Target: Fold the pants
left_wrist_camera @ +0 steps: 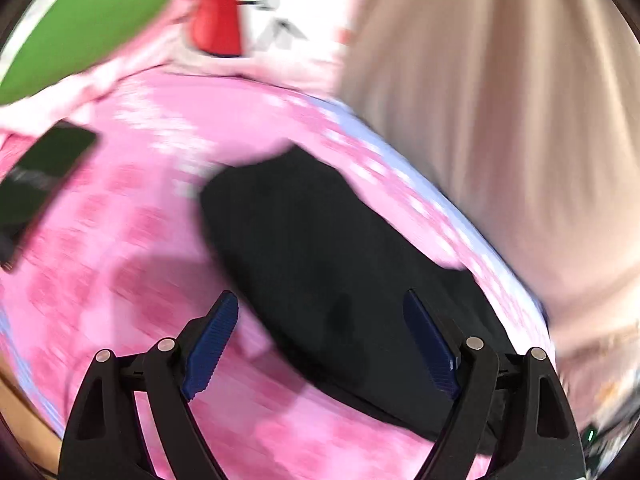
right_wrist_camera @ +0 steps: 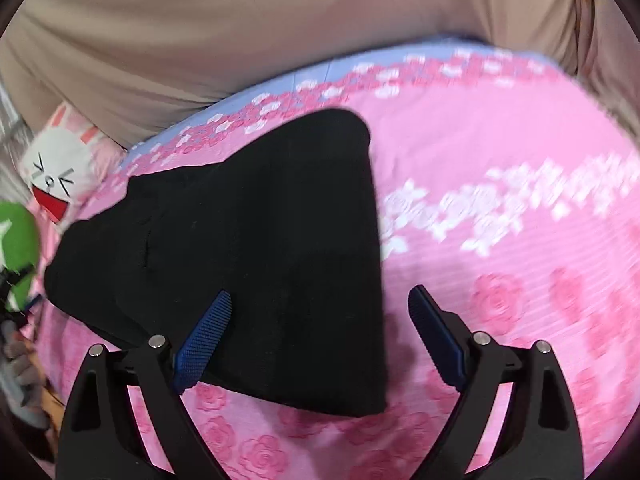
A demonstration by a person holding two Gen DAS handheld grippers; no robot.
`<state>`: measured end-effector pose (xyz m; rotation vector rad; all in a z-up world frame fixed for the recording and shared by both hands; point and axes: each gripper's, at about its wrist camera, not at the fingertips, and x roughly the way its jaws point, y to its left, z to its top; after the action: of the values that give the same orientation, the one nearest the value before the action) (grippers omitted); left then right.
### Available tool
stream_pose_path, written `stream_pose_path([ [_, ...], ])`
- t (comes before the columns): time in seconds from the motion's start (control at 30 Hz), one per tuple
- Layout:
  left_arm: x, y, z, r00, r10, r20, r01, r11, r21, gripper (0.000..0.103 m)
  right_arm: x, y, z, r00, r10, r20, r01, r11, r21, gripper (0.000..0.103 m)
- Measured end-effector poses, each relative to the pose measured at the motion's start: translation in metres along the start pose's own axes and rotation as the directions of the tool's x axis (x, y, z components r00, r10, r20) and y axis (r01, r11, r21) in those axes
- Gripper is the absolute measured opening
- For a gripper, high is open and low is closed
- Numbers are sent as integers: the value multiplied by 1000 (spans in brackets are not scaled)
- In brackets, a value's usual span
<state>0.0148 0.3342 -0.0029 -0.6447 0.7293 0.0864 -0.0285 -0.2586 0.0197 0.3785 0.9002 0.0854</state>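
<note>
Black pants (right_wrist_camera: 256, 264) lie folded into a compact block on the pink flowered bed sheet (right_wrist_camera: 500, 152). My right gripper (right_wrist_camera: 320, 304) hovers over the near right corner of the fold, its blue pads (right_wrist_camera: 204, 340) wide apart and touching nothing. The left wrist view is blurred. There the pants (left_wrist_camera: 304, 248) run from the middle toward the lower right, and my left gripper (left_wrist_camera: 322, 312) stands open above them with nothing between its pads (left_wrist_camera: 212, 348).
A beige curtain (right_wrist_camera: 240, 40) hangs behind the bed. At the head end lie a white rabbit-face cushion (right_wrist_camera: 56, 176) and a green cushion (left_wrist_camera: 92, 20). A black phone (left_wrist_camera: 44, 180) rests on the sheet at the left. A blue border (right_wrist_camera: 312, 68) edges the sheet.
</note>
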Motion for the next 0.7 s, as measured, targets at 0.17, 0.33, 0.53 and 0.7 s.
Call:
stream_pose_path([
  [0.17, 31, 41, 27, 998, 8, -57, -12, 997, -82, 82, 5, 14, -2, 1000, -23, 4, 24, 999, -35, 87],
  [0.33, 67, 36, 40, 989, -87, -117, 77, 993, -88, 54, 8, 24, -1, 998, -57, 22, 58, 995, -76, 64],
  [0.53, 11, -59, 25, 999, -53, 2, 52, 986, 161, 15, 1, 32, -1, 995, -84, 57, 91, 986, -136, 39],
  [0.7, -68, -199, -33, 964, -267, -12, 240, 846, 475, 14, -2, 19, 1, 998, -40, 58, 45, 995, -92, 45],
])
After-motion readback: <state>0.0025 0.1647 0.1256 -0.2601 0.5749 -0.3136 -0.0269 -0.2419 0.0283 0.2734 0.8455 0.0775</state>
